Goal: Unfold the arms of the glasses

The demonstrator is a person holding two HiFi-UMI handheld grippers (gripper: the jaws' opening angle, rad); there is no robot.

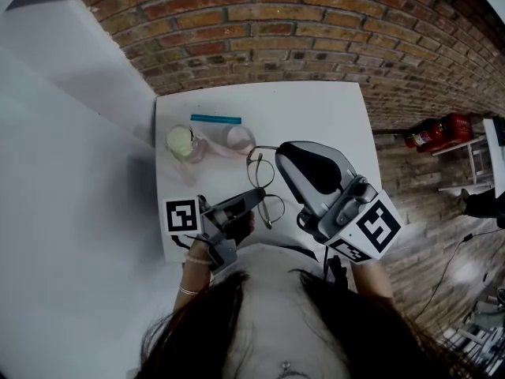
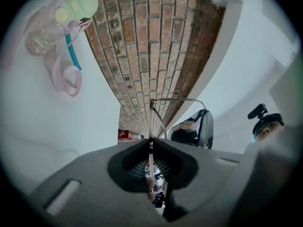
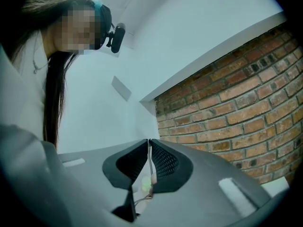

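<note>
Head view shows, in its lower middle, the glasses (image 1: 261, 170) held off the white table (image 1: 316, 117) between the two grippers, above its near edge. A bottle (image 1: 183, 142) with a pale green lid, a pink strap (image 1: 237, 140) and a blue stick (image 1: 215, 119) are seen further back, toward the upper left of the tabletop, apart from the work. The left gripper (image 1: 256, 196) is closed on the frame beside the lower lens. In the left gripper view its jaws are seen pressed together on a thin metal wire that rises from them and bends to the right. The right gripper (image 1: 286, 155) is clamped as well: in the right gripper view a slim metal piece is pinched between its meshed pads. This piece is judged to be one arm, since a thin line is seen running from the upper lens to that gripper's tip. That arm is judged to be partly swung out, not yet fully open. The second arm cannot be made out in any view, so its unfolding is taken as not yet done, and the task is reckoned at its midpoint at most.
</note>
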